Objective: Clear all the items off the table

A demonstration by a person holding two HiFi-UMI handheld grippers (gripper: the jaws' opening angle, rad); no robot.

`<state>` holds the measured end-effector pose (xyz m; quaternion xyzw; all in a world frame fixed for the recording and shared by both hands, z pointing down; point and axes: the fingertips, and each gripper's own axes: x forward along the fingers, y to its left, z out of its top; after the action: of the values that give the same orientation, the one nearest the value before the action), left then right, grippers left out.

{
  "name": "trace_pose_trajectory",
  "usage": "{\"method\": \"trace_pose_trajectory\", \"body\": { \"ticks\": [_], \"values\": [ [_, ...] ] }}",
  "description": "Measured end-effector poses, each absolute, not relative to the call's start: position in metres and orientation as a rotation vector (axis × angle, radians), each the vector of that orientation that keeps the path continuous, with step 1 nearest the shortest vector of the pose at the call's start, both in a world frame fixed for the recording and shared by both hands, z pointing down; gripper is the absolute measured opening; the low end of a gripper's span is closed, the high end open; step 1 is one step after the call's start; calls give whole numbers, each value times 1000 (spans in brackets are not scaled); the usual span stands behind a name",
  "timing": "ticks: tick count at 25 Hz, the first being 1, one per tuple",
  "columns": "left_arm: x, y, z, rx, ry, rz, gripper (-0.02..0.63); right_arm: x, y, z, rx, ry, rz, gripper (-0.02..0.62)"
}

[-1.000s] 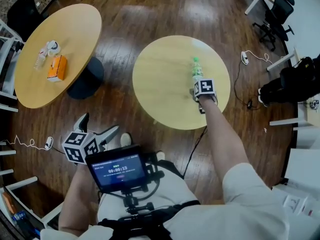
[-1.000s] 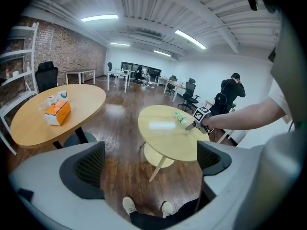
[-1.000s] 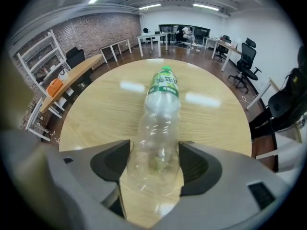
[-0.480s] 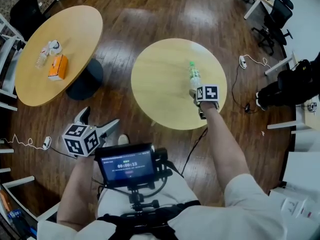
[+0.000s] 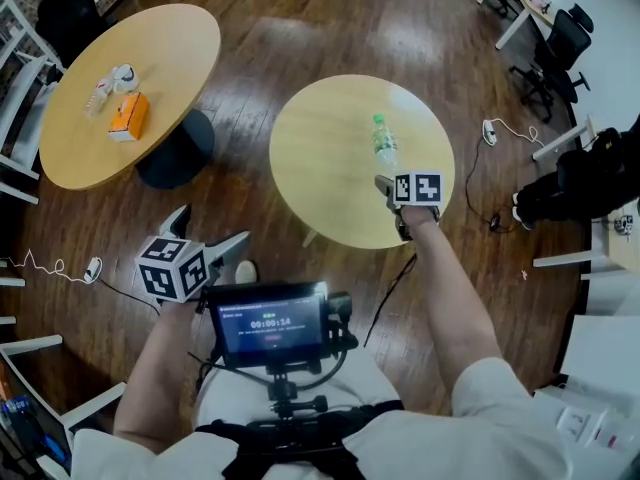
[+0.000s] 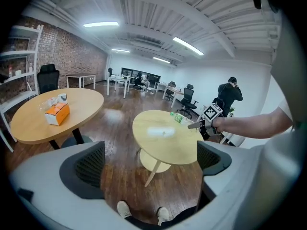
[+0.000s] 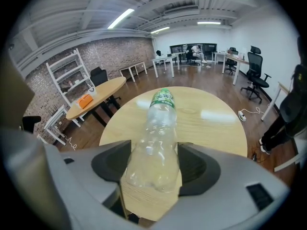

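Right gripper [image 5: 386, 180] jaws clamped on clear bottle [image 5: 383, 148] base over round table [image 5: 320, 168], left gripper [image 5: 211, 230] jaws wide, empty

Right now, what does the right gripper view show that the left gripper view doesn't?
Only right gripper view: the grip up close, with the right tool shut on the clear bottle. Only left gripper view: the left tool open and empty, with the person's shoes below. Both: the bottle, the round table, and the far table with the orange box.

left gripper [image 6: 149, 166]: jaws apart, empty
bottle [image 6: 178, 119]: over round table [image 6: 160, 140], far side, against right gripper [image 6: 199, 124]
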<state>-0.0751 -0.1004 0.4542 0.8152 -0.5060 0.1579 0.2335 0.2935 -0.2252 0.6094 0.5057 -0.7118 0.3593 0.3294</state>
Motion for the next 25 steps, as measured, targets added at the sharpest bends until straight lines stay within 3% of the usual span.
{"method": "trace_pose_trajectory", "body": {
  "ticks": [11, 25],
  "values": [
    [-117, -97, 454, 2201, -1441, 419, 594, 211, -224, 558, 1218, -2021, 883, 313],
    [-243, -150, 442, 2172, -1502, 349, 594, 24, -295, 496, 1052, -2174, 762, 313]
  ]
}}
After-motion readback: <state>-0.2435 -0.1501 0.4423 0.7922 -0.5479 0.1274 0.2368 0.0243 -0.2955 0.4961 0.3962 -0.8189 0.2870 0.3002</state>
